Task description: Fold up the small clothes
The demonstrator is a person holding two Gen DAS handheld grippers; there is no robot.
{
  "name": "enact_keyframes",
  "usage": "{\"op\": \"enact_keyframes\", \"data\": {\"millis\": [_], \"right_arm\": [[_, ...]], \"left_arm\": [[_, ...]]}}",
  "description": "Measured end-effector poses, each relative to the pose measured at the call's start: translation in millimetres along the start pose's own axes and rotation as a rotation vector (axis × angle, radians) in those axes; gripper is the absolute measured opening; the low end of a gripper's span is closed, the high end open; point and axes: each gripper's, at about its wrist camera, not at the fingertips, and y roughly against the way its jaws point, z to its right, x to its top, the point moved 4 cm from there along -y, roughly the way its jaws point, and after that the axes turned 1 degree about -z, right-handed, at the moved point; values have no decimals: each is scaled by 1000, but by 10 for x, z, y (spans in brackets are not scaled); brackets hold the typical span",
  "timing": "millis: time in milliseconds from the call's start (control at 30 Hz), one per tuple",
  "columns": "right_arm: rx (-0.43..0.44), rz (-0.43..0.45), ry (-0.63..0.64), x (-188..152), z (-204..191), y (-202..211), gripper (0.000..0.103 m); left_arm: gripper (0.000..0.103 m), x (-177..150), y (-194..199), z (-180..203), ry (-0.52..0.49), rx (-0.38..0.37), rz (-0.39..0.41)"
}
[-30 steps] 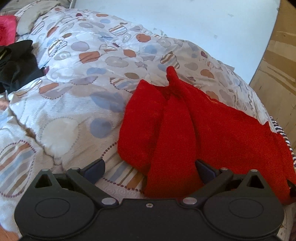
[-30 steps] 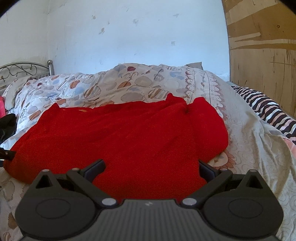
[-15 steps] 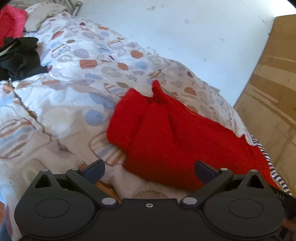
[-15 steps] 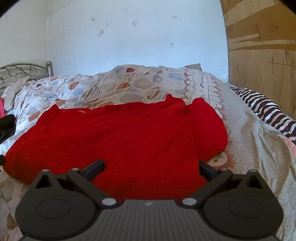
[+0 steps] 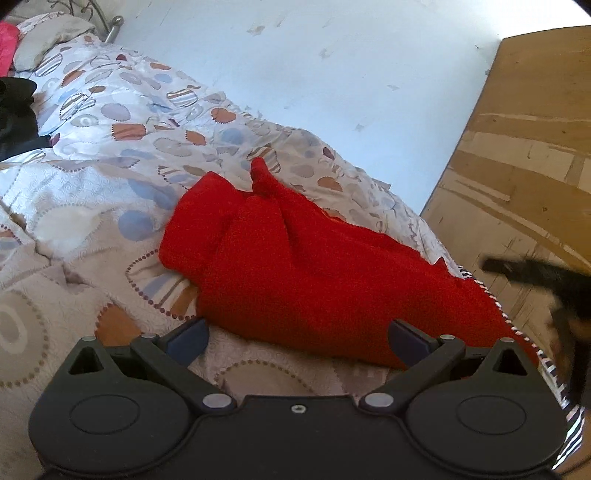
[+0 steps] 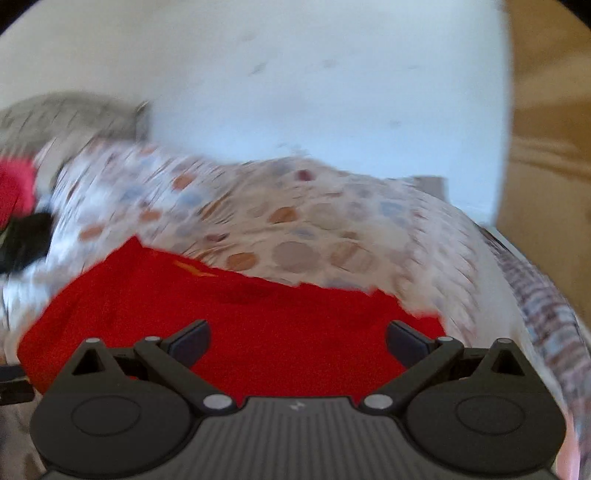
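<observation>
I am holding both tools wide over the bed [image 5: 92,206]: left tool [image 5: 297,334], right tool [image 6: 297,336]. The red cloth [image 5: 295,266] is lying there. My right view is blurring.

Home bedroom: quilted bed [image 5: 110,155], metal headboard [image 5: 110,29]

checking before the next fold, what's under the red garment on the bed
The red garment lies directly on the patterned quilt, which shows all around its edges. A striped cloth peeks out by its right end. Whatever is beneath its middle is covered.
</observation>
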Motion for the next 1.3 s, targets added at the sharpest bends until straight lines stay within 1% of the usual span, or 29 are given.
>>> {"op": "enact_keyframes", "data": {"millis": [33, 100, 133, 167, 267, 333, 367, 400, 467, 500, 533, 567, 600, 667, 800, 833, 900, 967, 1000, 1033, 1100, 1133, 1167, 1267, 1300], "right_arm": [[30, -23, 50, 82, -64, -161, 102], [78, -78, 146, 202, -224, -486, 94], [93, -102, 177, 249, -285, -625, 86], [99, -122, 196, 286, -357, -764, 82], [132, -152, 231, 428, -492, -1113, 81], [168, -203, 260, 454, -534, -1303, 81], [183, -231, 276, 456, -540, -1399, 78], [197, -262, 288, 450, -552, -1478, 72], [225, -324, 291, 433, -564, -1595, 33], [235, -336, 285, 443, -568, -1612, 25], [243, -336, 288, 445, -581, -1607, 9], [240, -328, 306, 451, -597, -1582, 2], [226, -308, 330, 468, -625, -1555, 2], [164, -259, 353, 545, -652, -1528, 2], [9, -191, 317, 702, -594, -1635, 1], [0, -196, 307, 698, -579, -1679, 1], [26, -230, 277, 636, -552, -1772, 1], [29, -254, 282, 542, -558, -1818, 2], [17, -257, 284, 510, -548, -1813, 2], [13, -253, 274, 499, -533, -1797, 5], [20, -232, 218, 524, -464, -1711, 23], [23, -222, 190, 545, -425, -1652, 45], [31, -210, 172, 570, -397, -1591, 62], [42, -173, 144, 639, -313, -1327, 78], [44, -164, 137, 648, -296, -1228, 82]], "left_arm": [[102, -17, -11, -10, -6, -3, 2], [102, -37, -31, -31, -12, -8, 2], [102, -44, -40, -38, -12, -11, 1], [102, -43, -49, -53, -11, -16, 2], [102, -54, -62, -74, -13, -24, 2], [102, -59, -57, -78, -17, -29, 3], [102, -60, -56, -79, -18, -31, 3], [102, -62, -55, -81, -17, -33, 3], [102, -65, -50, -85, -14, -36, 3], [102, -63, -47, -88, -11, -38, 3], [102, -59, -46, -91, -7, -41, 3], [102, -55, -45, -99, -1, -45, 4], [102, -50, -43, -108, 6, -50, 4], [102, -47, -39, -123, 18, -58, 5], [102, -46, -37, -128, 22, -64, 4], [102, -47, -37, -129, 23, -66, 5], [102, -48, -35, -131, 24, -67, 4], [102, -46, -29, -132, 25, -68, 4], [102, -44, -28, -133, 26, -68, 4], [102, -42, -30, -135, 27, -68, 5], [102, -42, -33, -138, 26, -68, 5], [102, -39, -32, -138, 24, -67, 5], [102, -42, -33, -136, 21, -66, 5], [102, -52, -33, -127, 9, -60, 7], [102, -58, -34, -121, 4, -57, 8]]}}
